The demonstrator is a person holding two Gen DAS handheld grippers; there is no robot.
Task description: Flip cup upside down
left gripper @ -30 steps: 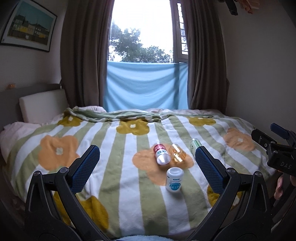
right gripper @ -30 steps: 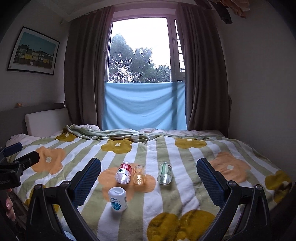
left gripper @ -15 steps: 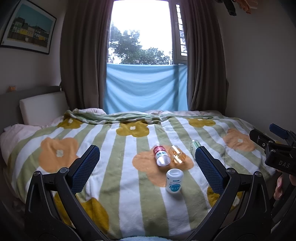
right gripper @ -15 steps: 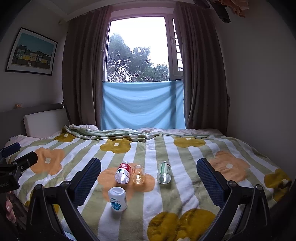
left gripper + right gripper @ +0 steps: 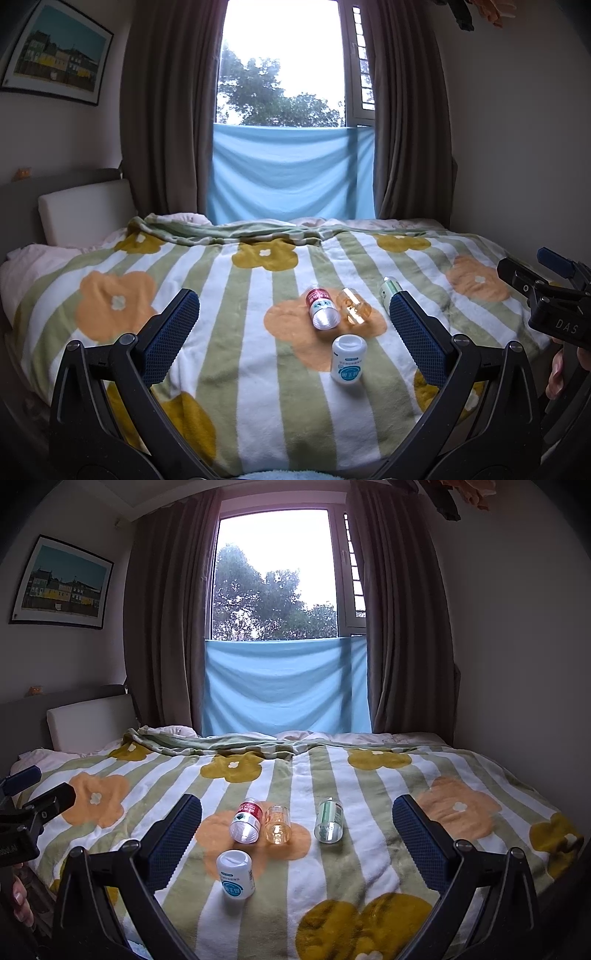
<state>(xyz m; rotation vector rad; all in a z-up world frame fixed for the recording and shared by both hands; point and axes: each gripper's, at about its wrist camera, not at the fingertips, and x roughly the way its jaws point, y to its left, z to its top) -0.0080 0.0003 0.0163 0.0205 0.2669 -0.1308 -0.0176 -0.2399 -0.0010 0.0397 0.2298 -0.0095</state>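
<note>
A small clear amber cup (image 5: 354, 307) (image 5: 277, 824) lies on its side on the flowered bed blanket (image 5: 229, 295) (image 5: 369, 786). A red-labelled bottle (image 5: 321, 307) (image 5: 248, 821) lies left of it, a green-labelled bottle (image 5: 388, 290) (image 5: 328, 820) right of it, and a white bottle (image 5: 348, 359) (image 5: 235, 874) stands nearer me. My left gripper (image 5: 291, 332) is open and empty, well short of them. My right gripper (image 5: 297, 834) is open and empty, also short of them.
The bed fills the room's floor space, with a white headboard cushion (image 5: 85, 210) at the left. A wall (image 5: 517, 646) runs along the right. Curtains and a blue cloth (image 5: 286, 686) hang behind. Each gripper appears at the other view's edge.
Both cameras have tilted up slightly and pulled back a little, so the bottles sit lower and smaller in view. Nothing on the bed has moved.
</note>
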